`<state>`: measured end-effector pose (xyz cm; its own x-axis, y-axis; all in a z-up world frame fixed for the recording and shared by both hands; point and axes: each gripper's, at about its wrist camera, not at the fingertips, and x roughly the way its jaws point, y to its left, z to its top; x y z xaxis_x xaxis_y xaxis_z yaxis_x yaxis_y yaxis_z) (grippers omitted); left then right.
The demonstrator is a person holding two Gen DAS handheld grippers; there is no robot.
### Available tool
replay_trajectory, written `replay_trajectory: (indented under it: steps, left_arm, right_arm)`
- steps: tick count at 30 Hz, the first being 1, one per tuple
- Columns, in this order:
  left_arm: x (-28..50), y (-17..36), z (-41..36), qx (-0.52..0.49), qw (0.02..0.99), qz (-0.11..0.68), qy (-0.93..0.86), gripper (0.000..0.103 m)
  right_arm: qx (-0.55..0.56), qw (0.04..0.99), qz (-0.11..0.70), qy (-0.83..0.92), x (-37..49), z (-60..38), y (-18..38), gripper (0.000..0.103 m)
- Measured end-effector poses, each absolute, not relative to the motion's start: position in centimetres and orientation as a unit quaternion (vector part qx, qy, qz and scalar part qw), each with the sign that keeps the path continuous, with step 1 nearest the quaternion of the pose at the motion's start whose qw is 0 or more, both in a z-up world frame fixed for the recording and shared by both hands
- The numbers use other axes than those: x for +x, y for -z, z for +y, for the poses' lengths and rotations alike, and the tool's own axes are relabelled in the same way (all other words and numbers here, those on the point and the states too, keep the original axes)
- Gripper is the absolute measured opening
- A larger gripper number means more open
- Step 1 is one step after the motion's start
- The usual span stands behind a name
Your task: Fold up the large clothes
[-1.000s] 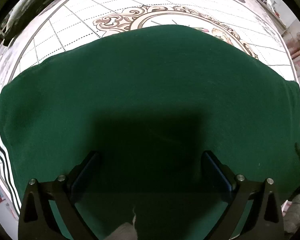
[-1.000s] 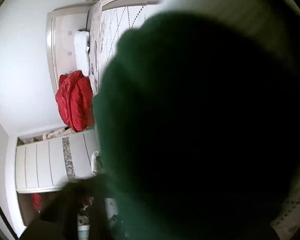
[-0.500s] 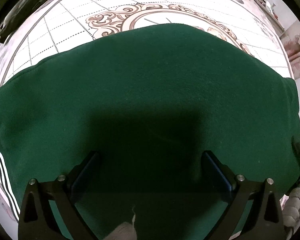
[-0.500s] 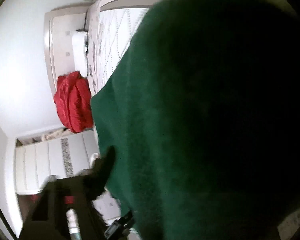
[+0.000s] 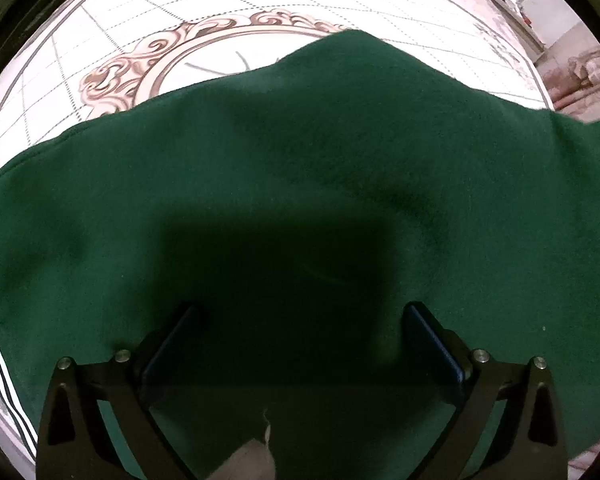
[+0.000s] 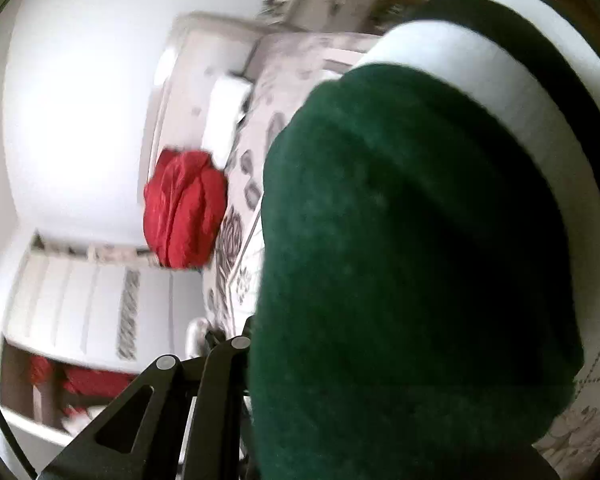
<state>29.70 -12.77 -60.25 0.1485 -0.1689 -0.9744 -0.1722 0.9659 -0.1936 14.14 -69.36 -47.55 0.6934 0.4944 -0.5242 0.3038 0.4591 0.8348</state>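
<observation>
A large dark green garment with white stripes at its left edge lies spread on a patterned bedspread. My left gripper hovers over it, jaws wide apart, nothing between them. In the right wrist view the same green garment, with broad white bands, hangs close over the lens and hides the right fingertips. Only the left finger's base shows. The cloth drapes from where the fingers are, so the right gripper seems shut on it.
The bedspread has an ornate oval frame print. In the right wrist view a red bundle lies at the bed's head, beside a white headboard and white drawers.
In the left view the garment's far right part has bulged up and shifted, with a corner lifting at right. The right gripper has swung with the cloth, now showing its white bands.
</observation>
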Motion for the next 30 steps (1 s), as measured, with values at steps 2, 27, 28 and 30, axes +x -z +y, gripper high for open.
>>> replay_trajectory:
  steps: [2, 27, 28, 30]
  left_arm:
    - [30.4, 60.1, -12.6, -0.139, 0.745, 0.652, 0.000, 0.103]
    - [1.9, 49.6, 16.3, -0.308, 0.708, 0.550, -0.317, 0.103]
    - [1.9, 49.0, 16.3, -0.314, 0.713, 0.542, -0.316, 0.103]
    - [3.1, 47.6, 16.1, -0.318, 0.726, 0.526, -0.308, 0.103]
  right_arm:
    - [0.485, 0.776, 0.394, -0.080, 15.5, -67.0, 45.1, 0.017]
    - [-0.202, 0.708, 0.575, -0.355, 4.6, -12.4, 53.4, 0.033]
    - [-0.212, 0.693, 0.585, -0.365, 4.2, -11.8, 54.0, 0.037]
    - [-0.191, 0.668, 0.598, -0.399, 4.0, -11.9, 53.0, 0.070]
